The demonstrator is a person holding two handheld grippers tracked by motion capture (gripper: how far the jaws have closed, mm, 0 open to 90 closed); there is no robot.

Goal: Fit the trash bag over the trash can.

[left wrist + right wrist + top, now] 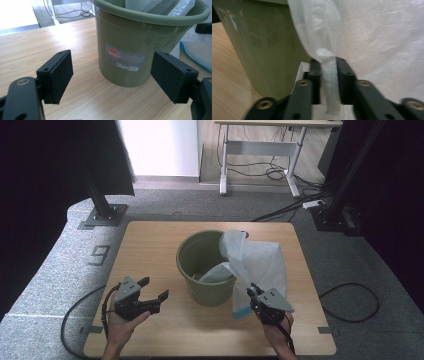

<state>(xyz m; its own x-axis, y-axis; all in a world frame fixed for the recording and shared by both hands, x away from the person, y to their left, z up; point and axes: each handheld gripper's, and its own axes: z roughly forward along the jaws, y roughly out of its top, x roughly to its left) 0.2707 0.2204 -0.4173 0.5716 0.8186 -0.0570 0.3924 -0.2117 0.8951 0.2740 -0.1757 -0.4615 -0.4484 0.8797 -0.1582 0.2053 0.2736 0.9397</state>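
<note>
The right gripper (328,62) has its fingers (344,75) clamped on a bunched fold of the thin white plastic bag (260,262), which drapes over the far rim of the round olive-green plastic bucket (205,270) just beyond them. The left gripper (152,290) holds its fingers (58,75) spread wide with nothing between them (bucket straight ahead), above the pale wooden table (150,245).

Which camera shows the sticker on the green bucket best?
The left gripper view: the sticker on the bucket faces the camera, red logo visible. The right gripper view catches a blurred wall with pale marks; in the high view that side is too small to read.
</note>
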